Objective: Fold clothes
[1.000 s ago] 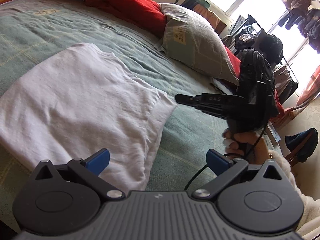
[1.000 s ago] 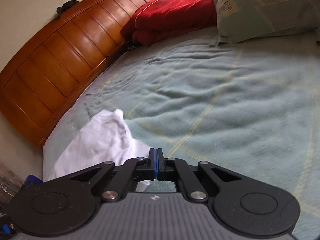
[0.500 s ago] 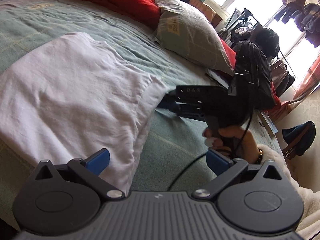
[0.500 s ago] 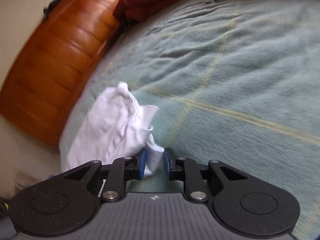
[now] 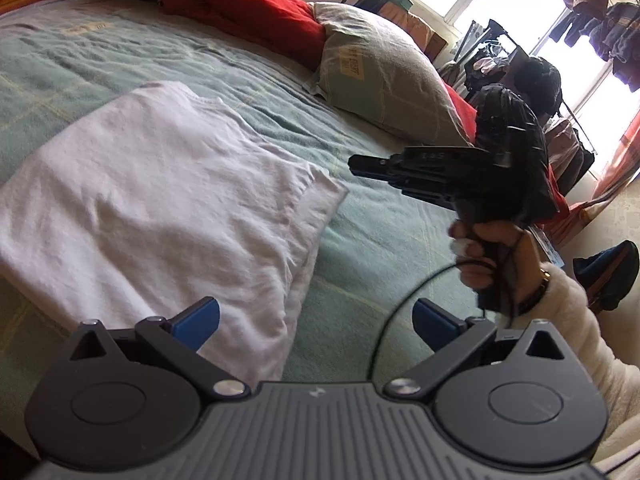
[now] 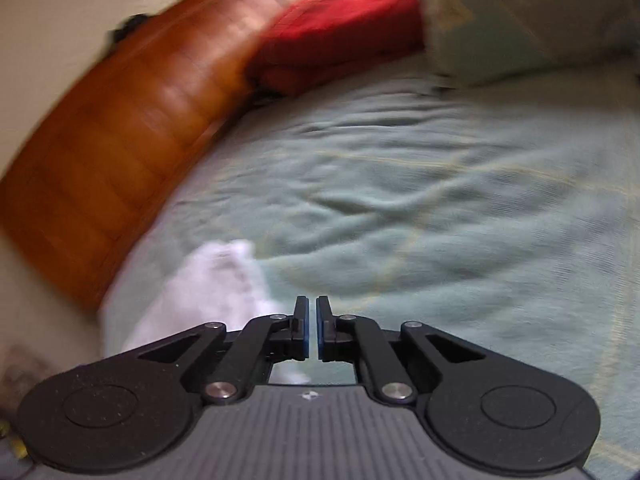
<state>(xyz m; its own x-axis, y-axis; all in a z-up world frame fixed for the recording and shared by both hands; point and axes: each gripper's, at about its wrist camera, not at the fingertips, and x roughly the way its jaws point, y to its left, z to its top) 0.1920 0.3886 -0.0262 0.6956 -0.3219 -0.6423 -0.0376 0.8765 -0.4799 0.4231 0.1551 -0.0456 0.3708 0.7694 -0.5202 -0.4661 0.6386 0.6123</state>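
The right gripper has just been closing and is clenched on nothing, hovering just beside the white T-shirt on the green blanket. The left gripper gapes empty above the near hem. Between folds, I'd judge (next: reopen, pinch that right corner).

A shirt lies on the bed, pillow beyond it.

A white garment is seen on a pale green blanket lined with thin yellow stripes; red bedding, a grey-green checked pillow and an orange-brown wooden headboard are shown.
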